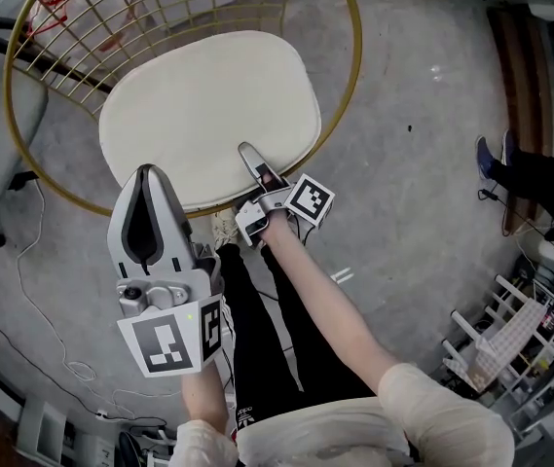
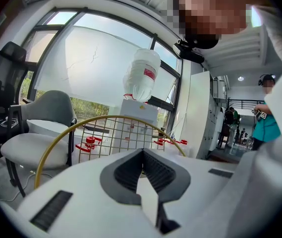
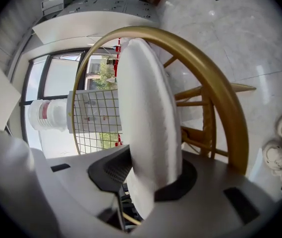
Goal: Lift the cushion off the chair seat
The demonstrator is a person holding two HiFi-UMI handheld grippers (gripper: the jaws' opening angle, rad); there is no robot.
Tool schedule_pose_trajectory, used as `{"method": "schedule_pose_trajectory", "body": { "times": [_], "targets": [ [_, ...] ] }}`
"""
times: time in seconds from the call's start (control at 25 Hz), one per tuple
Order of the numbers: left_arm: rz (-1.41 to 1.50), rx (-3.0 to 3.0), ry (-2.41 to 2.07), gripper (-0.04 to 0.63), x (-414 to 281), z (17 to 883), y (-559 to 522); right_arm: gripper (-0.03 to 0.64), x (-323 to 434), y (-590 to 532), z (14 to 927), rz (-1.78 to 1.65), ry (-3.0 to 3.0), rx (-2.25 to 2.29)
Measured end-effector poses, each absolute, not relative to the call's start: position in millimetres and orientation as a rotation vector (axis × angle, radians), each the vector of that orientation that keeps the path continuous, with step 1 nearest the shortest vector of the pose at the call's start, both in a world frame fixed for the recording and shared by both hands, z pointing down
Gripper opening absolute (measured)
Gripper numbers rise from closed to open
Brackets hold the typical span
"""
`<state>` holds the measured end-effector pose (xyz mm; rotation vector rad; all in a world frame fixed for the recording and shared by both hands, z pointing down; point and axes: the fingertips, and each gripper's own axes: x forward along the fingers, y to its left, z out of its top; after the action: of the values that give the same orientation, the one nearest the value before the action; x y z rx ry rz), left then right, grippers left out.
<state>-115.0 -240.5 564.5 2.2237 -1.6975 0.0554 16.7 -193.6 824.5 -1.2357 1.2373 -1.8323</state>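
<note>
The cushion (image 1: 208,115) lies flat on the seat of the chair, inside its round gold rim (image 1: 358,52). The cushion's near edge is caught in the right gripper (image 1: 252,159). In the right gripper view the pale, nubbly edge (image 3: 145,133) runs straight down between the two dark pads, which press on it from either side, so this gripper is clamped on the cushion. The left gripper (image 1: 148,212) hangs in front of the chair, apart from it, with its jaws together at the tips and nothing between them.

The step in hand looks like the lift itself. The bite appears to take only the border, so a slow, straight rise would serve best, letting the far side peel off the seat instead of dragging against the wire back (image 1: 160,17). A soft pad held at one edge is likely to sag and swing. The free left gripper could be brought to the opposite side if the cushion droops or catches on the rim.

No writing can be read anywhere. The upturned water bottle (image 2: 141,76) in the left gripper view carries a red label whose print is too small to make out. The cubes on the grippers bear only black-and-white square markers.
</note>
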Motion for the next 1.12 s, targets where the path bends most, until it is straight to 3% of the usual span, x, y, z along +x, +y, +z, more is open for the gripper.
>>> {"method": "schedule_pose_trajectory", "body": {
  "times": [0.24, 1.12],
  "targets": [
    [0.072, 2.224, -1.702, 0.012, -115.4, 570.7, -239.8, 0.067, 15.4, -197.4, 827.5, -1.823, 1.207, -1.227],
    [0.0, 2.2, -1.802, 0.014, -124.4, 507.5, -238.3, 0.044, 17.2, -207.2, 741.2, -1.753, 1.175, -1.203]
  ]
}}
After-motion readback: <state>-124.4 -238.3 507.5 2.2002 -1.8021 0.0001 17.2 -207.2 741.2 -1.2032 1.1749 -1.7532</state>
